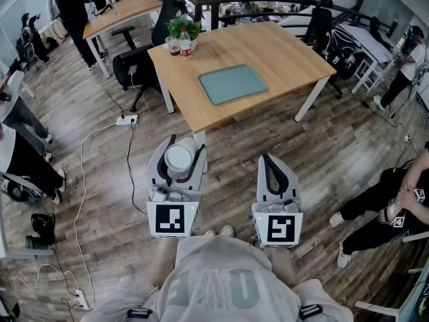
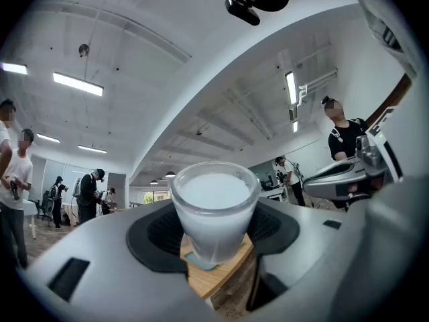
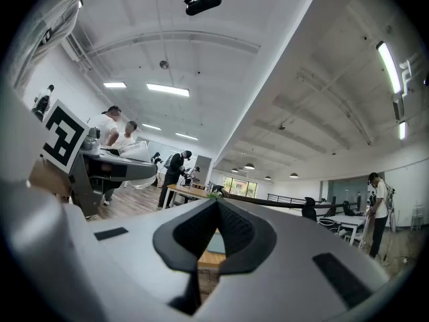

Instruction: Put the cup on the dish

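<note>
Cup (image 1: 179, 159), frosted white and upright, is pinched in the left hand-held gripper (image 1: 186, 144), lower centre of frame. Right hand-held gripper (image 1: 269, 158) is pressed together, empty. Dish (image 1: 232, 83) lies upper centre.

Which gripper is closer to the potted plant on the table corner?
Left. The left gripper, holding the cup, is short of the table, almost in line with the potted plant; the right gripper, shut and empty, is further to the plant's right.
</note>
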